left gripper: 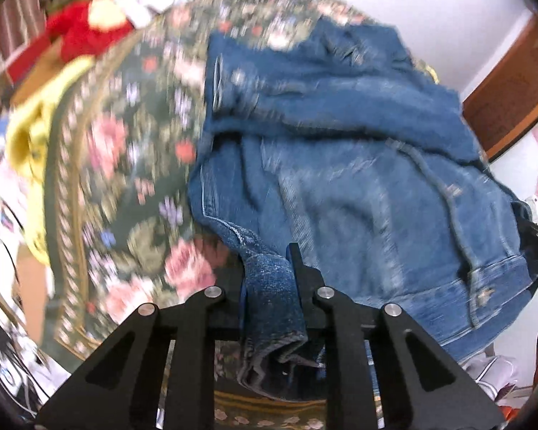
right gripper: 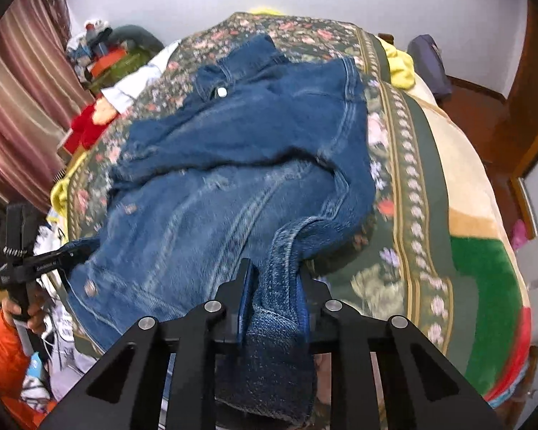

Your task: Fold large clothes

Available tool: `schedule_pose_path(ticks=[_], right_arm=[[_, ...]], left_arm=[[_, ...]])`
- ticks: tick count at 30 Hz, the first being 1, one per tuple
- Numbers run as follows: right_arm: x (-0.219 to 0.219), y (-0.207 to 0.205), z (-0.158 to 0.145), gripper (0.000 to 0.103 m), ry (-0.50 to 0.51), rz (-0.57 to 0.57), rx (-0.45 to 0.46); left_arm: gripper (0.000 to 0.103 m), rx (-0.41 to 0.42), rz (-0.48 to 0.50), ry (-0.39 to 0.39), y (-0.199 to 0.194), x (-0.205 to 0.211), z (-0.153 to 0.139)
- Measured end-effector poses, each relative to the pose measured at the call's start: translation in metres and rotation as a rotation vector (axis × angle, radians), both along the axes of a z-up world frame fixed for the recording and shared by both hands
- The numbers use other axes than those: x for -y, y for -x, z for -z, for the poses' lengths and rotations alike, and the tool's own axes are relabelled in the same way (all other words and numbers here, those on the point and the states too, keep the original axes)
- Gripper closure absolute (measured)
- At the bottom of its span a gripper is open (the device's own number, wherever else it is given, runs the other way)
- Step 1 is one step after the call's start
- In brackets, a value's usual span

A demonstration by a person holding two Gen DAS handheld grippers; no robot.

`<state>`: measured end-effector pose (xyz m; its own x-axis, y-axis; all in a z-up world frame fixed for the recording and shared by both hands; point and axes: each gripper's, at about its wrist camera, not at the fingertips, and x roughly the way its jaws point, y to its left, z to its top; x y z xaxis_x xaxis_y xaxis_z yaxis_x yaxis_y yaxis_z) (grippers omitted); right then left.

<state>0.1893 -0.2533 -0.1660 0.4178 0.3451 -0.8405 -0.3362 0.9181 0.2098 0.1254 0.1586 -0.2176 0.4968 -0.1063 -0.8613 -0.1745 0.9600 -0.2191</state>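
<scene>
A blue denim jacket (left gripper: pixel 340 143) (right gripper: pixel 233 143) lies spread and rumpled on a floral blanket. My left gripper (left gripper: pixel 269 268) is shut on a bunched fold of the jacket's near edge, and the denim hangs down between its fingers. My right gripper (right gripper: pixel 276 272) is likewise shut on a thick fold of denim at the other near corner, lifted a little off the blanket. In the right wrist view the left gripper (right gripper: pixel 71 251) shows at the far left, held by a hand (right gripper: pixel 21 311), with the jacket's corner in it.
The floral blanket (right gripper: pixel 412 179) covers a bed. A red plush toy (left gripper: pixel 86 32) and yellow cloth (left gripper: pixel 28 136) lie at the left side. A striped curtain (right gripper: pixel 25 107) hangs on the left, and a wooden door (left gripper: pixel 513 89) stands on the right. An orange sleeve (right gripper: pixel 3 351) and clutter are at the lower left.
</scene>
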Motion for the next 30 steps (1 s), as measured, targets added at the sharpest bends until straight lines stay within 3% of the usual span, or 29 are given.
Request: schedule_pose_path(ticks=[8, 13, 16, 22, 30], right_arm=[[-0.006, -0.027, -0.042, 0.085, -0.029, -0.010, 0.124], [-0.017, -0.063, -0.063, 0.085, -0.010, -0.004, 0.238], [-0.023, -0.102, -0.068, 0.085, -0.020, 0.041, 0.257], [-0.035, -0.178, -0.066, 0.085, 0.022, 0.132, 0.278], [-0.062, -0.272, -0.033, 0.085, 0.076, 0.149, 0.199]], left_arm=[[0.085, 0.150, -0.010, 0.004, -0.027, -0.016, -0.057], [0.085, 0.231, -0.009, -0.074, -0.076, -0.026, -0.083], [0.085, 0.234, -0.047, -0.029, -0.118, -0.043, -0.089], [0.085, 0.188, -0.118, 0.005, -0.185, -0.061, -0.077], [0.085, 0.062, -0.184, 0.013, -0.254, -0.079, -0.020]])
